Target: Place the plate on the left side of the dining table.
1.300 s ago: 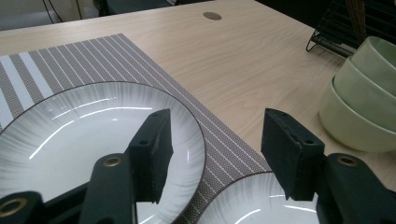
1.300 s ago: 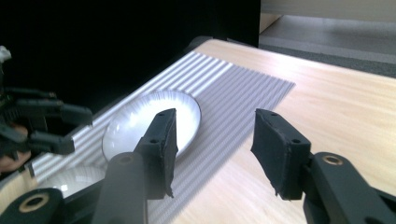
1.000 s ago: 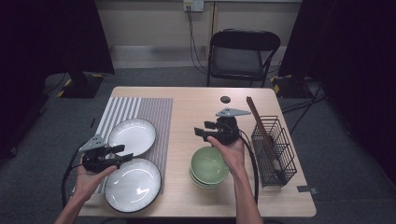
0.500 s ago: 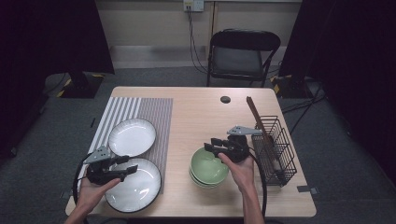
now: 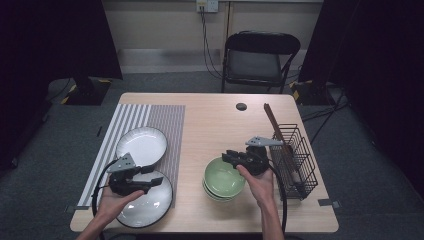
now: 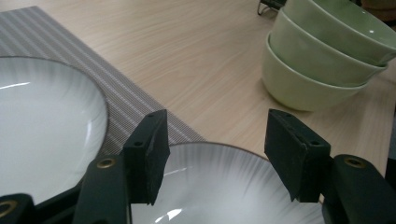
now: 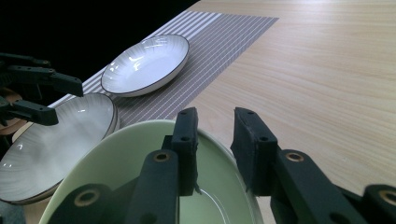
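Gripping: right gripper (image 7: 215,154) straddles the far rim of the top green bowl (image 5: 223,175), one jaw inside the wall and one outside; the jaws have just been closing, and I cannot tell whether both pads press on the rim yet.
Stack: three green bowls nested, near the table's (image 5: 210,125) front edge, right of centre, just beside the black wire rack (image 5: 295,155).
Left gripper: left gripper (image 6: 215,158) hovers over the near white plate (image 5: 147,200) at the table's front-left corner, jaws well apart, nothing between them.
Other plate: second white plate (image 5: 142,145) lies on the striped placemat (image 5: 160,115), farther back.
Handling: glazed ceramic, stiff, fairly heavy for a rim pinch, smooth and likely slippery, and chips if knocked.
Hold: clamp deep across the rim wall, then lift straight up, so the lower bowls stay put.
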A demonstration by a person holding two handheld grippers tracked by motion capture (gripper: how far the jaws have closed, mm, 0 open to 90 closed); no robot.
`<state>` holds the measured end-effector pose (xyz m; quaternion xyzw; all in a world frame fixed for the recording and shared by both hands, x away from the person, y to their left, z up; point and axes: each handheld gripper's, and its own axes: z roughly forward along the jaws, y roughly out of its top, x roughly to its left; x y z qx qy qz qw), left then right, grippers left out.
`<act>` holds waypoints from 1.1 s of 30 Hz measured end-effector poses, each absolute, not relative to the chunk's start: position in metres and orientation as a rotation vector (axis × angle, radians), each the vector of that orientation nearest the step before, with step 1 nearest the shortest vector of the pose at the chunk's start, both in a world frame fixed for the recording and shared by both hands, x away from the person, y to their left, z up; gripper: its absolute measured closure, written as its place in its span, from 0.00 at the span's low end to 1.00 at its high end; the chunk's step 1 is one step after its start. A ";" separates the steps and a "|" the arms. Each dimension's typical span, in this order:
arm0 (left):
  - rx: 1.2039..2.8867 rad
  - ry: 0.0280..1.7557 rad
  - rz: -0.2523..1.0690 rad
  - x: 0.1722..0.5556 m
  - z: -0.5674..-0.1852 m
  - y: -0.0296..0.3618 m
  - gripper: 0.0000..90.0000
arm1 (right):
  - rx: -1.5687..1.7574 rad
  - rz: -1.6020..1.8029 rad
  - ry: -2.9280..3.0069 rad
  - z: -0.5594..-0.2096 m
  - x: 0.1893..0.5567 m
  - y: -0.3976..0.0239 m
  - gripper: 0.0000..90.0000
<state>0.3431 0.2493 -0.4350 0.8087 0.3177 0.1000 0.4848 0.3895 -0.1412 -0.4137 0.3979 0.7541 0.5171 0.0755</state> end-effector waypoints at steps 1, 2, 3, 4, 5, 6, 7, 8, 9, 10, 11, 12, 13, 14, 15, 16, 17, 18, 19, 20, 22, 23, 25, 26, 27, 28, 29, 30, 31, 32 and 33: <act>1.973 0.758 0.243 0.345 -0.434 0.245 0.46 | 1.192 1.552 2.262 -0.414 0.390 -0.141 0.79; 1.967 0.753 0.234 0.346 -0.433 0.240 0.46 | 1.188 1.552 2.263 -0.414 0.390 -0.142 0.79; 1.954 0.752 0.231 0.347 -0.432 0.236 0.48 | 1.187 1.555 2.268 -0.415 0.391 -0.142 0.79; 1.951 0.746 0.215 0.350 -0.430 0.231 0.50 | 1.200 1.551 2.272 -0.417 0.391 -0.142 0.79; 1.951 0.746 0.215 0.350 -0.430 0.231 0.50 | 1.201 1.534 2.281 -0.419 0.392 -0.142 0.79; 1.941 0.720 0.205 0.354 -0.427 0.221 0.53 | 1.208 1.511 2.291 -0.422 0.393 -0.141 0.79; 1.942 0.700 0.183 0.357 -0.426 0.216 0.55 | 1.211 1.509 2.289 -0.423 0.393 -0.140 0.79; 1.946 0.686 0.180 0.359 -0.424 0.210 0.55 | 1.215 1.510 2.278 -0.424 0.391 -0.140 0.79; 1.946 0.673 0.178 0.360 -0.422 0.204 0.56 | 1.213 1.513 2.274 -0.425 0.391 -0.141 0.79; 1.944 0.660 0.163 0.363 -0.420 0.197 0.57 | 1.215 1.512 2.275 -0.426 0.391 -0.141 0.79; 1.943 0.652 0.155 0.364 -0.419 0.194 0.58 | 1.215 1.505 2.272 -0.426 0.390 -0.143 0.79; 1.932 0.649 0.151 0.365 -0.417 0.189 0.59 | 1.218 1.505 2.268 -0.426 0.390 -0.144 0.78; 1.921 0.640 0.149 0.366 -0.415 0.185 0.59 | 1.218 1.505 2.265 -0.426 0.390 -0.146 0.78; 1.906 0.637 0.139 0.368 -0.414 0.182 0.60 | 1.218 1.498 2.260 -0.425 0.389 -0.148 0.78; 1.897 0.632 0.125 0.370 -0.413 0.179 0.61 | 1.221 1.491 2.261 -0.426 0.389 -0.149 0.78; 1.897 0.630 0.128 0.373 -0.412 0.176 0.62 | 1.224 1.489 2.265 -0.427 0.388 -0.150 0.79; 1.897 0.630 0.128 0.373 -0.412 0.176 0.63 | 1.219 1.489 2.271 -0.428 0.388 -0.150 0.80; 1.891 0.631 0.099 0.378 -0.412 0.168 0.64 | 1.212 1.492 2.272 -0.429 0.388 -0.150 0.81; 1.896 0.623 0.097 0.379 -0.411 0.163 0.65 | 1.209 1.498 2.269 -0.430 0.387 -0.150 0.82; 1.896 0.613 0.095 0.381 -0.410 0.159 0.65 | 1.208 1.504 2.266 -0.431 0.387 -0.149 0.81; 1.881 0.606 0.074 0.385 -0.409 0.151 0.65 | 1.199 1.505 2.258 -0.430 0.386 -0.148 0.82; 1.877 0.602 0.062 0.388 -0.409 0.148 0.66 | 1.198 1.506 2.258 -0.430 0.386 -0.148 0.82; 1.895 0.614 0.073 0.392 -0.411 0.139 0.69 | 1.192 1.502 2.260 -0.430 0.387 -0.147 0.82; 1.883 0.609 0.051 0.394 -0.412 0.137 0.72 | 1.186 1.497 2.260 -0.429 0.387 -0.147 0.82; 1.887 0.607 0.036 0.397 -0.413 0.135 0.74 | 1.180 1.498 2.261 -0.429 0.387 -0.147 0.82; 1.889 0.606 0.035 0.398 -0.414 0.133 0.76 | 1.180 1.496 2.262 -0.428 0.387 -0.146 0.82; 1.885 0.606 0.029 0.398 -0.415 0.132 0.79 | 1.178 1.490 2.261 -0.427 0.386 -0.146 0.82; 1.885 0.606 0.023 0.399 -0.417 0.131 0.80 | 1.177 1.489 2.258 -0.427 0.386 -0.145 0.83; 1.897 0.608 0.027 0.400 -0.418 0.131 0.82 | 1.176 1.487 2.254 -0.426 0.385 -0.145 0.83; 1.912 0.608 0.047 0.400 -0.419 0.131 0.83 | 1.175 1.480 2.247 -0.426 0.385 -0.143 0.84; 1.926 0.608 0.051 0.401 -0.420 0.131 0.84 | 1.173 1.480 2.245 -0.427 0.386 -0.142 0.84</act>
